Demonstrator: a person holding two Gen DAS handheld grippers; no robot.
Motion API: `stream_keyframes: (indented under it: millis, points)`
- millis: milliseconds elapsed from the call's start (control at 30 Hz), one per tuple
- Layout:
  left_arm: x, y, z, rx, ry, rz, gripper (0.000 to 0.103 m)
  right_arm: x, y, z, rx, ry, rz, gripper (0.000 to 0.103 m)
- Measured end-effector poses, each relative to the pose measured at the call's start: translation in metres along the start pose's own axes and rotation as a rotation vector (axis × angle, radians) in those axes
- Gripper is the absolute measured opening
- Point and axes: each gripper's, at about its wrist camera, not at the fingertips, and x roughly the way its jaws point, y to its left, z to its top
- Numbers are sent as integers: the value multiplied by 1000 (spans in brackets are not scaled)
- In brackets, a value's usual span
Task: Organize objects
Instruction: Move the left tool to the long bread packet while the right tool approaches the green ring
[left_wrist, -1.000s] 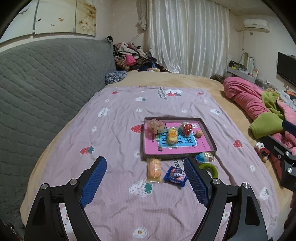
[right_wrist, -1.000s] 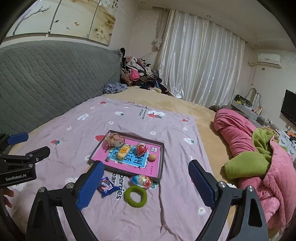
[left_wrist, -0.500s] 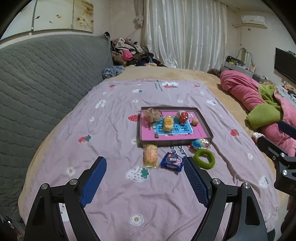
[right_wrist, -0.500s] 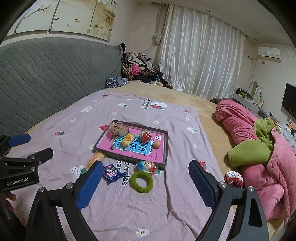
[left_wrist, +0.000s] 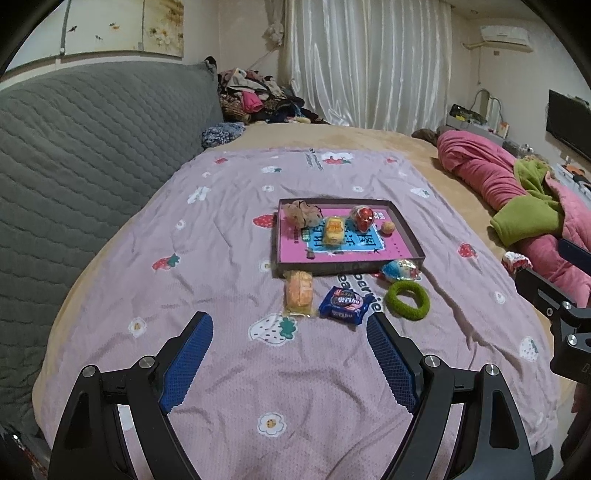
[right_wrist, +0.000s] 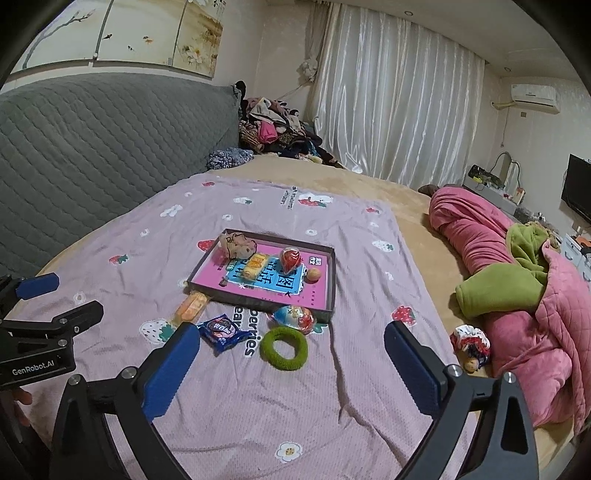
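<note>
Bedroom clutter frames it all: white curtains, a heap of clothes, and a lilac strawberry-print sheet (left_wrist: 207, 258) spread over the bed.

From the left wrist view, the left gripper (left_wrist: 290, 334) hangs spread wide over the sheet with nothing between its blue pads. A shallow dark tray (left_wrist: 408, 230) with a pink base is the landmark. Just in front of its near wall lie an orange wrapped snack (left_wrist: 298, 291), a blue cookie packet (left_wrist: 344, 305), a green hair scrunchie (left_wrist: 407, 300) and a foil-wrapped egg toy (left_wrist: 400, 269). The packet looks light, crinkly and slippery; I would pinch it across its flat middle.

From the right wrist view, the right gripper (right_wrist: 291, 343) is opening wider, its jaws empty, pointing toward the scrunchie (right_wrist: 283, 348), which sits in front of the tray (right_wrist: 332, 280) beside the egg toy (right_wrist: 295, 317). The scrunchie seems soft and springy, best taken across one side of the ring.
</note>
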Motion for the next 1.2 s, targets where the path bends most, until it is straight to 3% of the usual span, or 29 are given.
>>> stream_keyframes:
  millis: [367,1200]
  points:
    - [19,-5,-19,26,29,-10,86,13,6,-21,-16,19,8,101]
    - [98,-10,-50,27,162,-34,86,95,18,-70,-49,172,5,101]
